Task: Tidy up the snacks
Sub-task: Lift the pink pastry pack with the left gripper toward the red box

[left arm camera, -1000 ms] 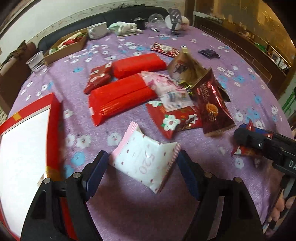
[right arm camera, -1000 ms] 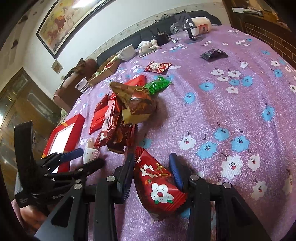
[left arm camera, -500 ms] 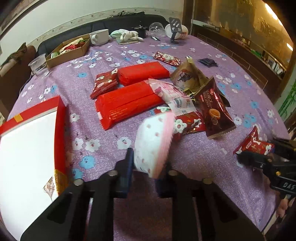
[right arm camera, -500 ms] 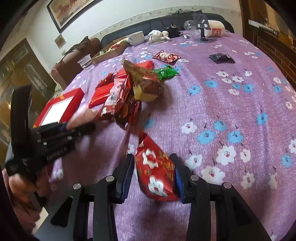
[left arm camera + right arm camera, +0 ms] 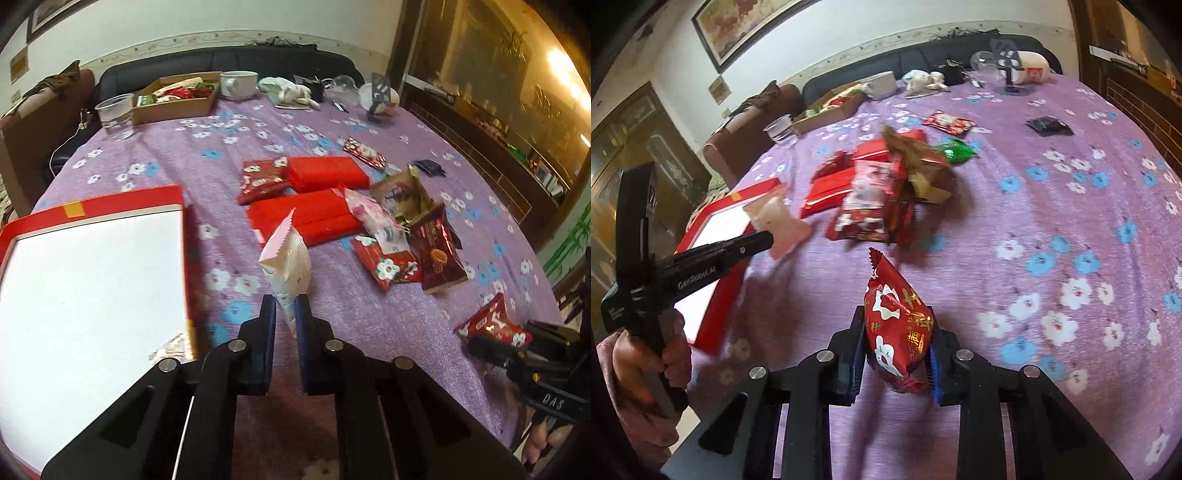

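The left gripper (image 5: 285, 308) pinches a pink-and-white snack packet (image 5: 287, 264), holding it upright just right of the red box (image 5: 92, 258), whose white inside only this view shows. The right gripper (image 5: 895, 349) clamps a red flowered snack packet (image 5: 899, 325) above the table (image 5: 1052, 206); ahead lies the snack pile (image 5: 882, 192). From there the pink packet looks blurred, seemingly beside the box.
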`<state>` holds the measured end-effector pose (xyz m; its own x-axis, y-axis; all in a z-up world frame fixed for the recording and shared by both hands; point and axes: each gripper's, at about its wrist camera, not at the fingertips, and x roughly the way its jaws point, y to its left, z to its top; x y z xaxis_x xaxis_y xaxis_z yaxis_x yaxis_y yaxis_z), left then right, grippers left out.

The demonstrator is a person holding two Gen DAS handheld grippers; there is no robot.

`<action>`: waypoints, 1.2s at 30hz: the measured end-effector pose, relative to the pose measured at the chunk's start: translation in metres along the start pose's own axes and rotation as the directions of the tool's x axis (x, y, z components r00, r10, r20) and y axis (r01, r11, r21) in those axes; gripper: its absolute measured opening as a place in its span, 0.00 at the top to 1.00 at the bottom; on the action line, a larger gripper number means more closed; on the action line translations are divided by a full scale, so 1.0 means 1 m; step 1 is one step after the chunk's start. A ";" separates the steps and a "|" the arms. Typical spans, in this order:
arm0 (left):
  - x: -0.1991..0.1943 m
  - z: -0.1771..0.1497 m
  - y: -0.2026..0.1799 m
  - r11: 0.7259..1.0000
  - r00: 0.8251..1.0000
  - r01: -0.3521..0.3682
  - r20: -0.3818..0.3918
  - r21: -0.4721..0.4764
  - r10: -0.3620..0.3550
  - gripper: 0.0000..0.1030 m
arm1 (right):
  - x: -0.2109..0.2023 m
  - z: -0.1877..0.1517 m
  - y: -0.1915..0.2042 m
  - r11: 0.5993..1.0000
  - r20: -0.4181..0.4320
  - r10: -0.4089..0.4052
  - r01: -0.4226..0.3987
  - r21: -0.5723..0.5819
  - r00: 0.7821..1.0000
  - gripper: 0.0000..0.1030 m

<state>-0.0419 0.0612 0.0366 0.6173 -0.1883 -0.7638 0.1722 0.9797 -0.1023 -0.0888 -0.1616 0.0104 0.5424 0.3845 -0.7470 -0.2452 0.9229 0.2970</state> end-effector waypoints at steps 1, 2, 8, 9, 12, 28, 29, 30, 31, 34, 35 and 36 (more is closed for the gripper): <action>0.000 0.000 0.002 1.000 1.000 -0.003 -0.002 -0.007 0.003 0.93 | 0.000 0.000 0.004 1.000 0.002 0.001 -0.001 -0.008 1.000 0.73; 0.002 0.000 0.003 1.000 1.000 -0.002 -0.009 -0.010 0.002 0.93 | 0.001 -0.001 0.009 1.000 0.004 0.004 -0.004 -0.016 1.000 0.73; 0.017 0.005 0.010 0.996 0.998 -0.047 -0.045 -0.078 0.044 0.85 | 0.014 -0.005 0.017 1.000 -0.030 0.007 -0.007 -0.013 1.000 0.73; 0.020 0.007 0.012 0.994 0.997 -0.054 -0.057 -0.095 0.049 0.76 | 0.014 -0.005 0.016 1.000 -0.028 0.009 -0.009 -0.008 1.000 0.73; 0.023 0.010 0.012 0.994 0.997 -0.059 -0.057 -0.097 0.054 0.63 | 0.014 -0.005 0.012 1.000 -0.031 0.013 -0.013 0.001 0.999 0.73; 0.045 0.012 -0.019 0.988 0.983 -0.133 -0.114 0.077 0.141 0.58 | 0.016 -0.006 -0.015 0.988 -0.008 0.131 -0.130 0.083 0.991 0.71; 0.043 0.011 -0.021 0.988 0.984 -0.133 -0.111 0.083 0.142 0.63 | 0.016 -0.006 -0.016 0.987 -0.006 0.134 -0.133 0.085 0.991 0.71; 0.041 0.010 -0.021 0.988 0.985 -0.131 -0.104 0.086 0.140 0.67 | 0.016 -0.006 -0.016 0.987 -0.005 0.137 -0.136 0.088 0.991 0.71; 0.038 0.010 -0.020 0.989 0.987 -0.123 -0.094 0.078 0.130 0.68 | 0.016 -0.006 -0.017 0.986 -0.004 0.138 -0.137 0.090 0.990 0.72; 0.025 0.009 -0.015 0.996 0.995 -0.077 -0.060 0.044 0.080 0.73 | 0.016 -0.006 -0.017 0.987 -0.001 0.135 -0.134 0.094 0.991 0.71; 0.022 0.009 -0.013 0.997 0.997 -0.062 -0.053 0.036 0.064 0.75 | 0.016 -0.006 -0.016 0.987 0.000 0.130 -0.129 0.093 0.992 0.71; 0.018 0.008 -0.011 0.998 0.998 -0.047 -0.047 0.029 0.048 0.78 | 0.016 -0.006 -0.015 0.989 0.001 0.122 -0.122 0.089 0.993 0.71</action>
<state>-0.0264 0.0459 0.0291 0.5880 -0.1376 -0.7971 0.1657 0.9850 -0.0478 -0.0807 -0.1690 -0.0095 0.5095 0.4942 -0.7044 -0.2365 0.8675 0.4376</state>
